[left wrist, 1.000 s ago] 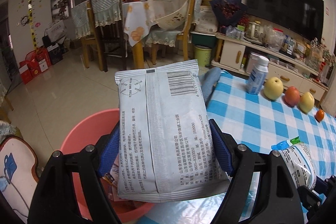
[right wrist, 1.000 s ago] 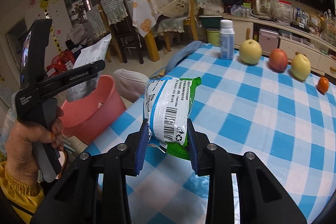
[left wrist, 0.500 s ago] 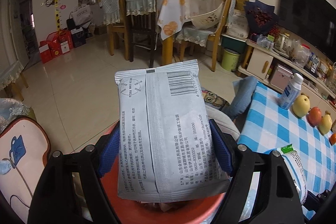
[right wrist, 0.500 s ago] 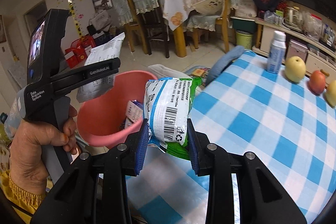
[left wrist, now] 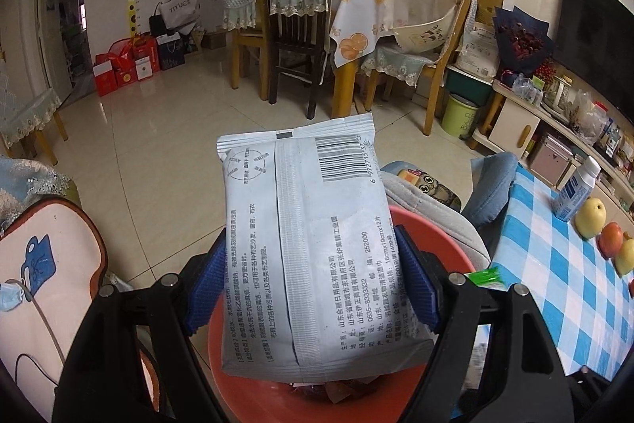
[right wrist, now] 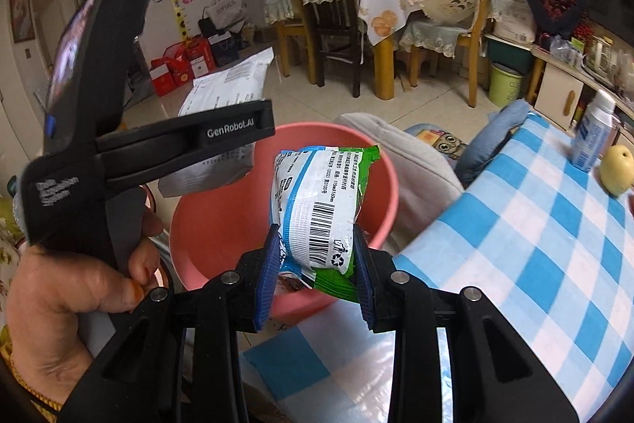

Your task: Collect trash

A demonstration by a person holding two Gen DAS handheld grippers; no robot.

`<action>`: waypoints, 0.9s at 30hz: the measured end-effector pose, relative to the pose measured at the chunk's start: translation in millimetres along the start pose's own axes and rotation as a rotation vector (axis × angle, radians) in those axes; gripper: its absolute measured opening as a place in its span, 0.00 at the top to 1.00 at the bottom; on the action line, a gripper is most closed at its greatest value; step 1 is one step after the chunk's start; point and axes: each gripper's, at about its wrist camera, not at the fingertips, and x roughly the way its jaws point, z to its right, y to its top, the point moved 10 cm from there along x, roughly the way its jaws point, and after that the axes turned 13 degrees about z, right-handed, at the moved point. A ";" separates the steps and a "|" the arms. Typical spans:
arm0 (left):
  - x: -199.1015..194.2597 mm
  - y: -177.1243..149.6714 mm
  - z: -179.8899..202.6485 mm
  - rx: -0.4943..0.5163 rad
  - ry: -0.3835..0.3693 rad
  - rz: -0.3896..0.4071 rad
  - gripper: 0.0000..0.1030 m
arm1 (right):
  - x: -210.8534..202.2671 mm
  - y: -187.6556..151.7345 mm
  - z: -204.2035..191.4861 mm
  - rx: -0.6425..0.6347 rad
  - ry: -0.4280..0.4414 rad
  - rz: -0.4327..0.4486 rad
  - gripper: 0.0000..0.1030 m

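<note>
Left gripper (left wrist: 313, 288) clamps a flat grey foil packet (left wrist: 313, 244) above the round pink plastic basin (right wrist: 222, 209); right gripper (right wrist: 315, 264) pinches a white-and-green barcoded wrapper (right wrist: 317, 209) over the basin rim, jaws opening; a blue-and-white checked tablecloth (right wrist: 535, 264) lies beside it; "GenRobot.AI" marks the left tool; a hand (right wrist: 67, 288) grips its handle.

Pink basin (left wrist: 443, 244) interior mostly hidden behind grey packet (left wrist: 313, 248); contents unidentifiable. Fruit (left wrist: 628, 256) at far right cut by edge.
</note>
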 end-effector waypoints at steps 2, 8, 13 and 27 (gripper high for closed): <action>1.6 -0.6 -1.3 0.004 0.009 -0.002 0.23 | 7.1 -3.3 -0.2 0.001 0.002 -0.016 0.59; 2.7 -0.9 -1.0 0.012 0.032 -0.007 0.12 | -1.1 -6.0 14.1 0.042 -0.037 0.021 0.27; -0.5 -0.2 10.6 0.043 0.029 0.001 0.07 | -19.6 -10.2 40.5 0.086 -0.104 0.045 0.18; -30.5 0.0 81.8 0.155 -0.099 0.096 0.04 | -93.0 -46.0 117.4 0.201 -0.286 0.064 0.13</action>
